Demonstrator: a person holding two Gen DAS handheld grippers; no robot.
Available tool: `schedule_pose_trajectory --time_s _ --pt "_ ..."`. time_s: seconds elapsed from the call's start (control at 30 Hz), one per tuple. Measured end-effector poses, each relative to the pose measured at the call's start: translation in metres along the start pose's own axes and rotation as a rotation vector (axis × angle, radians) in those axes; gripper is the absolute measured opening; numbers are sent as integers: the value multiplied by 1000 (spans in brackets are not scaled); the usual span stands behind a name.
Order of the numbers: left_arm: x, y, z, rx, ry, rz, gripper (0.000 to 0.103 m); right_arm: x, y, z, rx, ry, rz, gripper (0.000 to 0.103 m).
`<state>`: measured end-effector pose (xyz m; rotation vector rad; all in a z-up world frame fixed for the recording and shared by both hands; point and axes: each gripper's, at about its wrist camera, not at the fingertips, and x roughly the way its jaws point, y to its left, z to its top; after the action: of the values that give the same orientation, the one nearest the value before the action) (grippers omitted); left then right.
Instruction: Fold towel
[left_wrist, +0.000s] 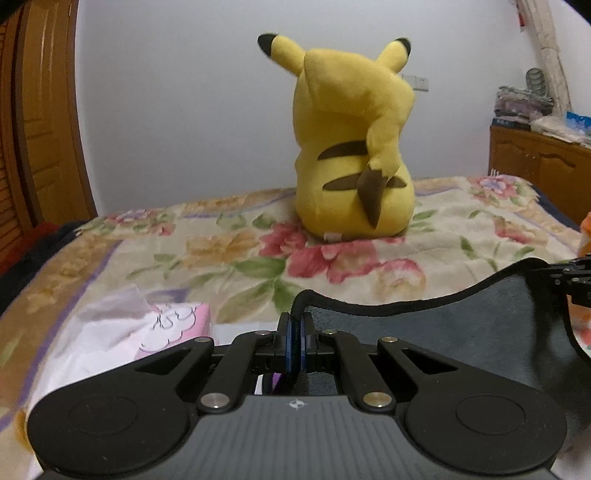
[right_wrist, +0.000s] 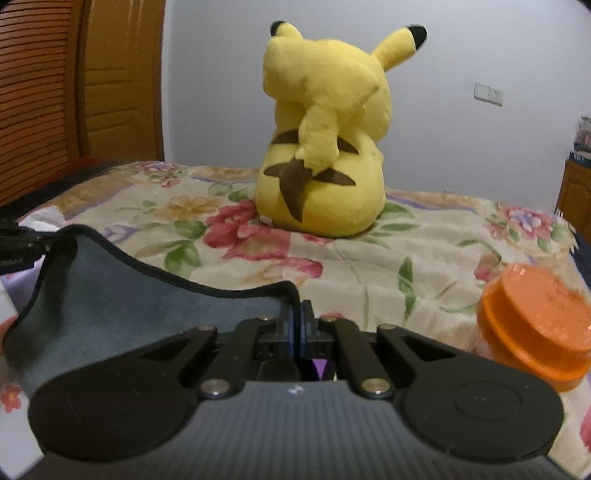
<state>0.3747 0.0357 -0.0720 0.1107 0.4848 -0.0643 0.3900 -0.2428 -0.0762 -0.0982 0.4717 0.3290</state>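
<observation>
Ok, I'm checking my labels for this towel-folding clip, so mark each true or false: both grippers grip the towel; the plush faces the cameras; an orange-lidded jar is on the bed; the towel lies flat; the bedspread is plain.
1. Both the left gripper and the right gripper pinch the dark towel: true.
2. The yellow plush faces the cameras: false, its back and tail show.
3. An orange-lidded jar is on the bed: true.
4. The towel lies flat: false, its edge is lifted and sags between the grippers.
5. The bedspread is plain: false, floral.

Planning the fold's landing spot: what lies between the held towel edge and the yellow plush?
Only bare floral blanket lies between the towel and the plush, in both wrist views.
</observation>
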Motion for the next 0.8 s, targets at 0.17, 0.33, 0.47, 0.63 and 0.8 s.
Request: schedule_pose_trajectory --time_s 0.17,0.33,0.47,0.63,0.8 --pt "17 3 -9 12 26 12 8 15 -3 -13 5 32 2 4" --pt "28 3 -16 15 61 18 10 26 -6 -21 29 65 10 5" --pt "28 1 -20 21 66 28 14 28 -5 -24 24 75 6 8" --pt "25 1 -23 21 80 12 29 22 -3 -26 16 77 9 16" --pt "13 0 -26 20 86 2 37 9 1 -28 22 68 10 39"
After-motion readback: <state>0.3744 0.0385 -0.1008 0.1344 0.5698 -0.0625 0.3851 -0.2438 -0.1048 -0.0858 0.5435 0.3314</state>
